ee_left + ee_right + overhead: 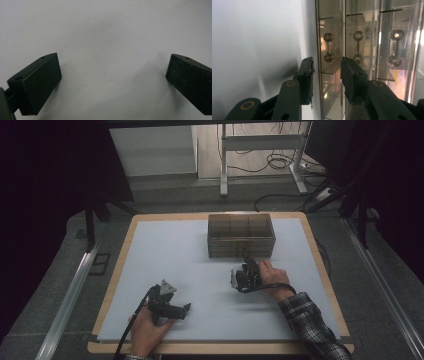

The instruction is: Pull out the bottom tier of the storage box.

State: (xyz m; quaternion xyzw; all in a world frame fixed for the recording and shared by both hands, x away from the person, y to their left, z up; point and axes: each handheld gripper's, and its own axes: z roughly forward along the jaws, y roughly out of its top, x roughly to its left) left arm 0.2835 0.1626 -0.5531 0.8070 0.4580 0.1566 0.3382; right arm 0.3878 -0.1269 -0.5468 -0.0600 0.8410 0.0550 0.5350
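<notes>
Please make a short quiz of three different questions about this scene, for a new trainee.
1. True or false: the left gripper has its jaws wide apart over the bare pale blue table mat.
2. Which gripper is closest to the clear brownish plastic drawer box? A) left B) right
3. Fill in: in the right gripper view, the right gripper has its jaws on either side of the box's front ____.

Key: 1 true. 2 B. 3 edge, at the box's left end in that view; the jaws are apart with a narrow gap.
</notes>
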